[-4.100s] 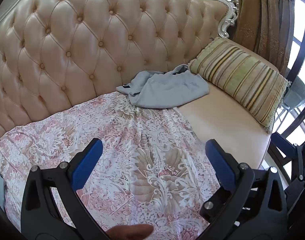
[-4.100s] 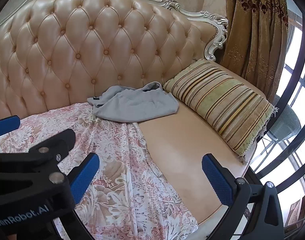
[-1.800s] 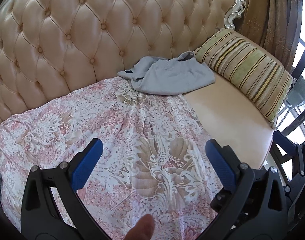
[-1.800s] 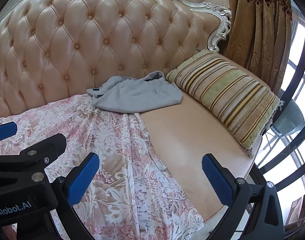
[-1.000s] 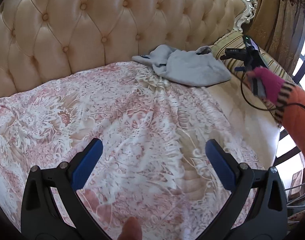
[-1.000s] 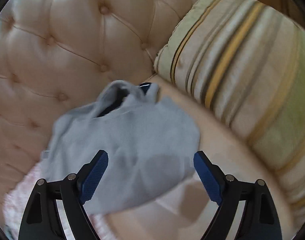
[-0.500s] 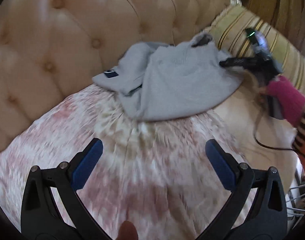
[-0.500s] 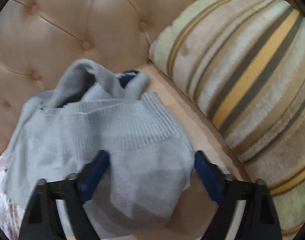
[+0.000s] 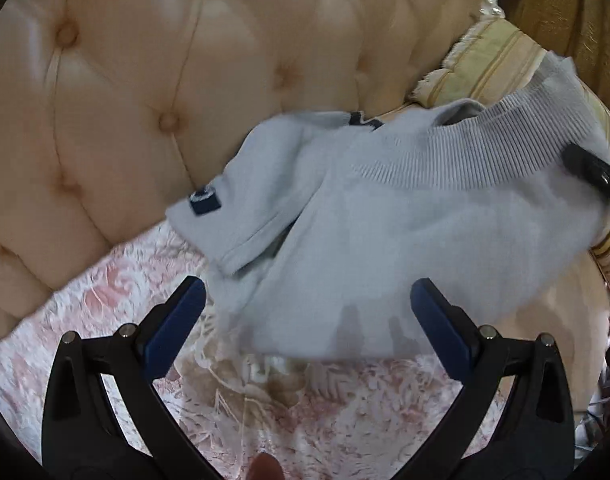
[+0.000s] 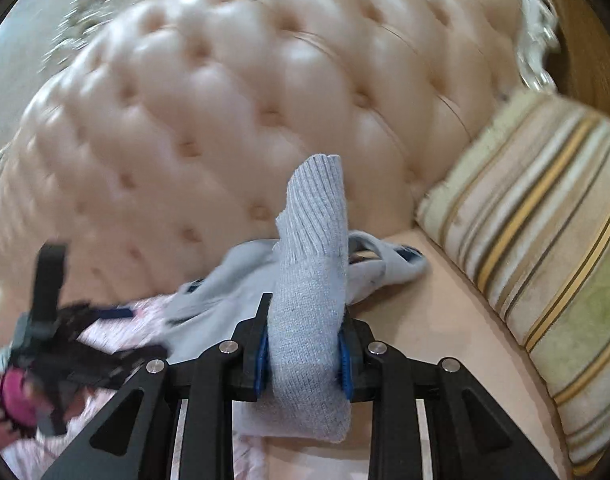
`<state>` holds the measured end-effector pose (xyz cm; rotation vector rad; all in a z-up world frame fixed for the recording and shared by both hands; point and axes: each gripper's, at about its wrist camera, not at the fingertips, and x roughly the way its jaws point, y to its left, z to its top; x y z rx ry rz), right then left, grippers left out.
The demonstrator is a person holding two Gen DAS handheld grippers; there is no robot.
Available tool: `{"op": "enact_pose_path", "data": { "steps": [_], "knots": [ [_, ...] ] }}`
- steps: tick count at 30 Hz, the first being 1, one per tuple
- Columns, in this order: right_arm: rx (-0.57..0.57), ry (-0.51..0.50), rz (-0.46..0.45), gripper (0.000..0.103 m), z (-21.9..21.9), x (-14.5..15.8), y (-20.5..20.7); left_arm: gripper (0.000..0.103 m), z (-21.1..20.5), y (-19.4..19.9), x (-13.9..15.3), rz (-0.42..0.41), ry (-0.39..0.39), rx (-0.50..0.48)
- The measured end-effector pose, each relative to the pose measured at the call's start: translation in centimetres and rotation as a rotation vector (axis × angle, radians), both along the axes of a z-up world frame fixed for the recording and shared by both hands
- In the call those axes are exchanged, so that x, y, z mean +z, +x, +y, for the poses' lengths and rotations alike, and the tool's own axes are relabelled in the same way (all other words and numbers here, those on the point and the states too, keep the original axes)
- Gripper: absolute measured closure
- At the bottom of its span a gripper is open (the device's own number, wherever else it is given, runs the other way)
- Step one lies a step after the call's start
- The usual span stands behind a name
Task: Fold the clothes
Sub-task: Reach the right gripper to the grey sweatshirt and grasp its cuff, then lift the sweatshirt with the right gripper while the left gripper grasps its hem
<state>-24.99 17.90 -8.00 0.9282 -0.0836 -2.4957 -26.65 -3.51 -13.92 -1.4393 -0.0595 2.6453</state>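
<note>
Already the right gripper (image 10: 303,354) has just been closing and now pinches the grey sweater (image 9: 385,240) by its ribbed hem (image 10: 313,216), lifting it off the tufted sofa (image 10: 225,120) — a thin bite that could slip. Left gripper (image 9: 305,320) hovers open, empty — the trailing sleeve may drag across the floral cover (image 9: 105,320).

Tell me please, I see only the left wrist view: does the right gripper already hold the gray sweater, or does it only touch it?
Observer: It holds it. In the right wrist view the right gripper is shut on the gray sweater; its jaws have just been closing.
Operator: Which part of the sweater is between the jaws?
Observer: A bunched fold, pressed by both blue pads. The ribbed edge stands up beyond the jaws.
</note>
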Motion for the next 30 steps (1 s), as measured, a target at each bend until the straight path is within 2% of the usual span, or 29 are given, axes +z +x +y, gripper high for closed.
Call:
{"op": "enact_pose_path", "data": {
  "steps": [3,5,6,8,10,13,17,20,22,24,25,26,28,30],
  "knots": [
    [0.016,0.023,0.018,0.076,-0.3,0.6,2.7,0.001,-0.3,-0.1,0.2,-0.022,0.035,-0.025],
    [0.009,0.001,0.006,0.076,0.4,0.6,5.2,0.014,-0.8,0.0,0.0,-0.045,0.077,-0.035],
    [0.002,0.001,-0.004,0.076,0.6,0.4,6.0,0.015,-0.9,0.0,-0.2,-0.058,0.082,-0.048],
    [-0.015,-0.010,-0.029,0.076,1.3,-0.5,7.5,0.018,-0.7,-0.3,-0.8,-0.093,0.068,-0.095],
    [-0.030,-0.036,-0.077,0.076,1.7,-2.5,8.8,0.024,0.5,-0.8,-1.4,-0.121,0.043,-0.159],
    [-0.057,-0.073,-0.125,0.076,2.5,-5.0,9.7,0.024,1.8,-1.2,-1.9,-0.106,0.001,-0.227],
    [-0.084,-0.132,-0.121,0.076,3.6,-5.4,9.8,0.024,1.9,-2.3,-2.5,-0.090,0.002,-0.266],
    [-0.080,-0.126,-0.110,0.075,3.5,-5.4,9.7,0.025,1.6,-3.4,-3.4,-0.110,0.023,-0.290],
    [-0.081,-0.137,-0.114,0.075,3.5,-5.6,9.8,0.035,1.6,-4.0,-4.2,-0.135,0.038,-0.320],
    [-0.086,-0.143,-0.123,0.075,3.7,-6.1,10.0,0.051,3.0,-4.9,-5.4,-0.142,-0.002,-0.357],
    [-0.089,-0.149,-0.130,0.075,3.8,-6.5,10.0,0.064,3.3,-4.9,-5.7,-0.139,-0.025,-0.369],
    [-0.095,-0.156,-0.139,0.075,3.9,-6.8,10.0,0.074,3.5,-4.9,-6.0,-0.140,-0.043,-0.380],
    [-0.102,-0.158,-0.147,0.075,4.0,-7.4,10.1,0.082,3.6,-4.8,-6.1,-0.139,-0.051,-0.383],
    [-0.104,-0.163,-0.148,0.074,4.0,-7.6,10.2,0.083,3.8,-4.5,-5.9,-0.132,-0.068,-0.385]
  ]
}}
